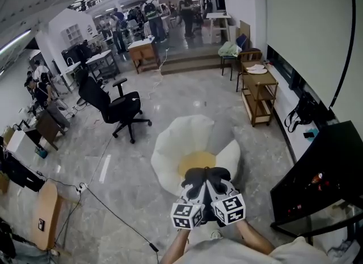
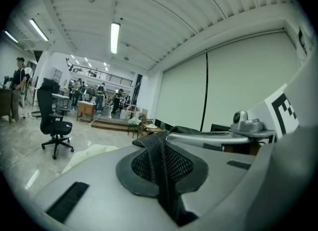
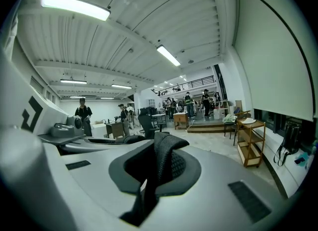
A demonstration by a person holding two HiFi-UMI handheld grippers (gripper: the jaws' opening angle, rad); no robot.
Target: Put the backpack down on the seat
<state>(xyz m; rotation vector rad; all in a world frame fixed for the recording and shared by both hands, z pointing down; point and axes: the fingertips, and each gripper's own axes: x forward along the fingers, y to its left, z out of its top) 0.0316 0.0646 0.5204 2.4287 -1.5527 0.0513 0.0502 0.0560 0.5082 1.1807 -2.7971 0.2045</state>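
In the head view both grippers sit side by side at the bottom centre, marker cubes toward me. Between them hangs the black backpack (image 1: 207,176), just above the near edge of the seat (image 1: 180,138), a white petal-shaped cushion with a yellow middle. My left gripper (image 1: 196,188) is shut on a black mesh strap (image 2: 160,156) that runs out through its jaws. My right gripper (image 1: 219,185) is shut the same way on the other mesh strap (image 3: 167,161). Most of the backpack's body is hidden under the grippers.
A black office chair (image 1: 122,109) stands left of the seat. A wooden shelf cart (image 1: 258,95) is at the back right. A black table edge (image 1: 317,172) lies close on the right. A cable (image 1: 113,212) crosses the floor at left, near a wooden chair (image 1: 47,213). People stand far back.
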